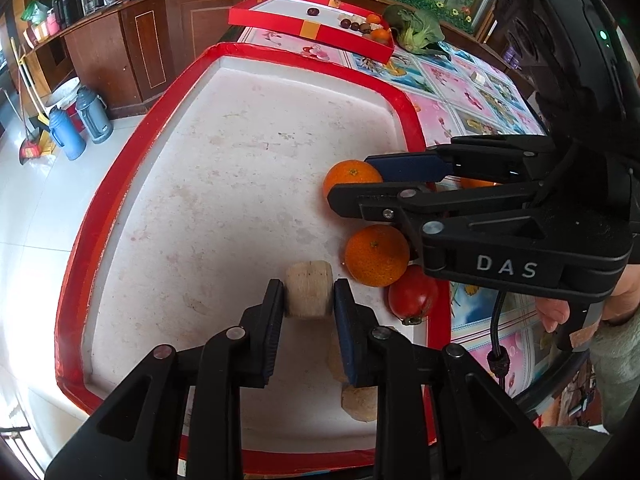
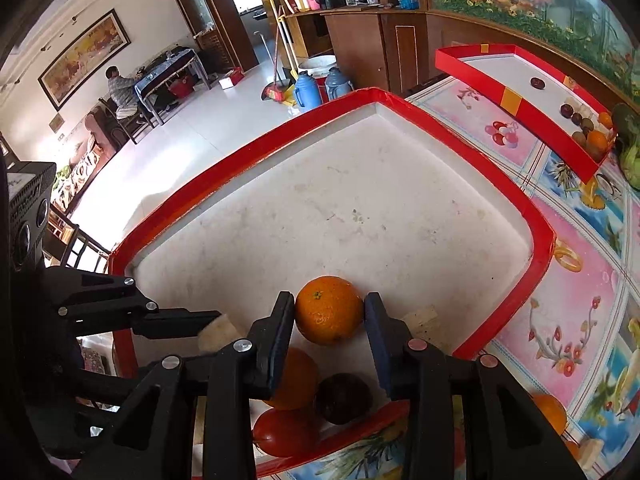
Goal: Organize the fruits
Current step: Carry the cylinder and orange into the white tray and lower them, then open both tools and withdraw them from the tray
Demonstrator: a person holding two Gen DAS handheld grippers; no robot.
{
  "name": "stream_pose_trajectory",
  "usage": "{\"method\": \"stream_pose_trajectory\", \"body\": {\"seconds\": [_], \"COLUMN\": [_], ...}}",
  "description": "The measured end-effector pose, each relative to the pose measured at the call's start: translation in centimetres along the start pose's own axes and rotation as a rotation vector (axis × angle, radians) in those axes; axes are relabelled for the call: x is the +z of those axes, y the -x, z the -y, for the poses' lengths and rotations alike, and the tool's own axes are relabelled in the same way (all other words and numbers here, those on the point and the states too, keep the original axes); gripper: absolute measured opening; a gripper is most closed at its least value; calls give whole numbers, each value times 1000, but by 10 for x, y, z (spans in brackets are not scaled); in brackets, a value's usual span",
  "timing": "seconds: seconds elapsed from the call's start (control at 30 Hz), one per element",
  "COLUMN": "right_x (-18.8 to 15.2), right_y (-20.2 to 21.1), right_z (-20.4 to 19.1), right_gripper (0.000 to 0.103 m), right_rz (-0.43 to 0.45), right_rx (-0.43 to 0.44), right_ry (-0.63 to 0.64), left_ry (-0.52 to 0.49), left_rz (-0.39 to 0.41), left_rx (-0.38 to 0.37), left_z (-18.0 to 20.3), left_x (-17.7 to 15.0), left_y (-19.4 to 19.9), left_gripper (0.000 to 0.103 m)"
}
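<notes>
Showing two hand-held grippers working inside a red-rimmed tray (image 1: 96,216) with a pale, stained floor, set on a flower-patterned tablecloth (image 1: 460,92). Left gripper (image 1: 308,300): jaws nearly closed around a pale, short cylindrical piece (image 1: 309,294); both pads lie against its flat-looking sides, and its long axis runs away from the camera, roughly along the fingers. Whether it rests on the tray floor cannot be told. Two similar pale pieces (image 1: 358,402) lie on the tray floor beneath the right-hand finger. Right gripper (image 2: 330,312): jaws narrowly parted with an orange (image 2: 329,309) between them, stem end tilted up toward the camera; the pads sit at the fruit's sides, contact uncertain. A second orange (image 1: 376,255) and a red tomato (image 1: 413,297), calyx pointing toward the viewer, lie touching along the tray's right-hand wall, near its closest corner. A dark round fruit (image 2: 344,398) lies beside them in the right wrist view. A farther red tray (image 1: 320,30) holds small mixed fruits, with a leafy vegetable (image 1: 416,26) beside it.
</notes>
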State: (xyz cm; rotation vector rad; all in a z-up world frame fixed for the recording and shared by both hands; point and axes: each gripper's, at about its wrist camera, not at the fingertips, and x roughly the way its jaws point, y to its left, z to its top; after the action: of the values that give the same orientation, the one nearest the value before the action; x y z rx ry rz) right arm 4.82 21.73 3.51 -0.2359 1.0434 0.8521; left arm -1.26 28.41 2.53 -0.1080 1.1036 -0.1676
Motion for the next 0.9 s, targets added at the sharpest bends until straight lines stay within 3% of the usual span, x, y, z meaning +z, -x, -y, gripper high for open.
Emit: {"method": "stream_pose_trajectory", "body": {"seconds": [0.07,0.13,0.27,0.53,0.73,0.9], "right_x": [-1,-4,-13,-25,-73,-122], "right_y": [5,12,29,52,90,118], "right_z": [1,3,8,14,25,49], "right_gripper": [38,38,46,46,48,50], "right_rz": [6,19,62,89,129,160], "right_rx": [7,14,30,14,2,-8], "right_ry": [-14,-29,-51,-88,-137,-255], "left_ry": [12,24,40,49,9,-49], "left_rz": [10,26,40,90,110,111], "left_rx": [14,18,12,9,-12,-48], "left_z": [-1,-3,-3,6,28,55], "left_x": [-1,-2,-2,-6,-4,2], "left_y": [2,6,10,30,35,33], "left_gripper": [50,56,56,56,56,56]}}
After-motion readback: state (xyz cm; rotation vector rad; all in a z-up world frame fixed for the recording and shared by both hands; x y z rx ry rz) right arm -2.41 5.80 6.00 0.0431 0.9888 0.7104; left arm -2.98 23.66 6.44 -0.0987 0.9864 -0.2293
